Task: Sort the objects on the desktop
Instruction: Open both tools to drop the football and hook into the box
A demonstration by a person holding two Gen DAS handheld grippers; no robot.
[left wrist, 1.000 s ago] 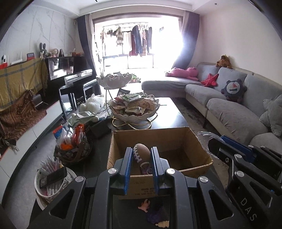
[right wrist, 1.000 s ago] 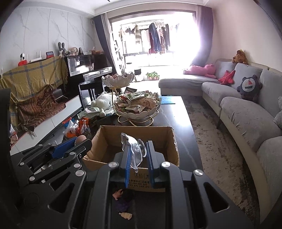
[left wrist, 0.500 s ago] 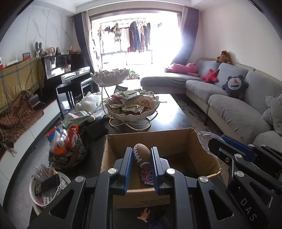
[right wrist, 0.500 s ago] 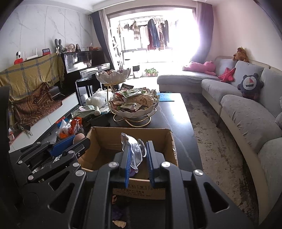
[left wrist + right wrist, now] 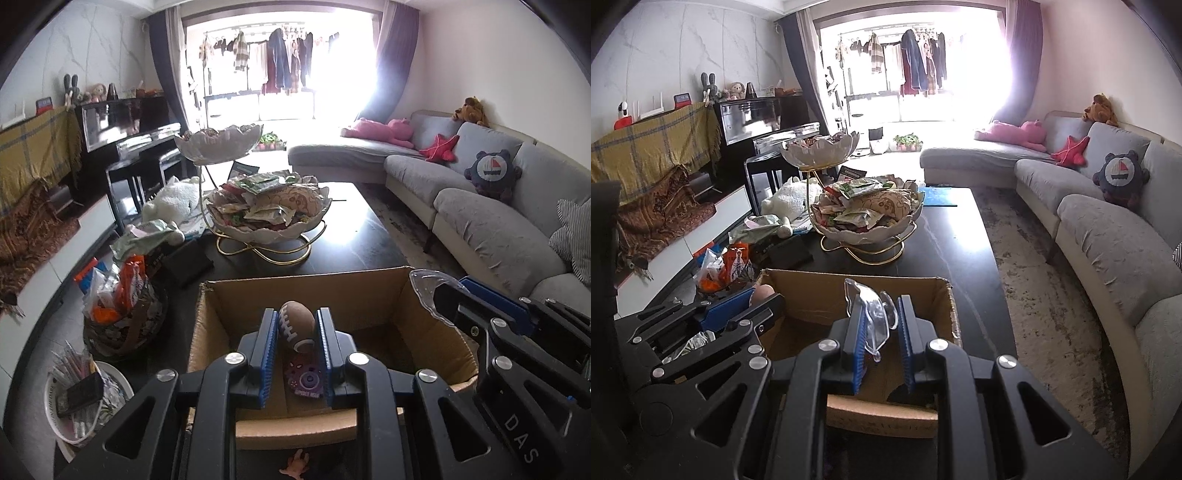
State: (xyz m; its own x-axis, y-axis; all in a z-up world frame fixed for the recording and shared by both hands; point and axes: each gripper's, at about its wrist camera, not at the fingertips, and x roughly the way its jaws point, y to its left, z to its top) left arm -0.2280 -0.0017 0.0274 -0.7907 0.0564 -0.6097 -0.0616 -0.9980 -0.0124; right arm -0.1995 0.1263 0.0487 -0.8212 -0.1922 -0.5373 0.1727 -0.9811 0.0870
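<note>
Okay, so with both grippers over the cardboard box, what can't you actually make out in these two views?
- Brown cardboard box floor: mostly hidden behind both grippers, in both views.
- Small brown toy football: the left gripper is opening; whether its pads still touch the ball cannot be told.
- Clear plastic piece in the right gripper: too transparent to identify.
- Small pink figure: cut off by the bottom edge, left wrist view.

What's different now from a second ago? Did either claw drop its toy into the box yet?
Both claws came forward over the cardboard box, which now looks nearer. The left claw is opening its jaws, with the little football between them, tilted, not yet fallen. The right claw stays shut on the clear plastic piece. The purple toy in the box and the snack bowl beyond have not moved.
</note>
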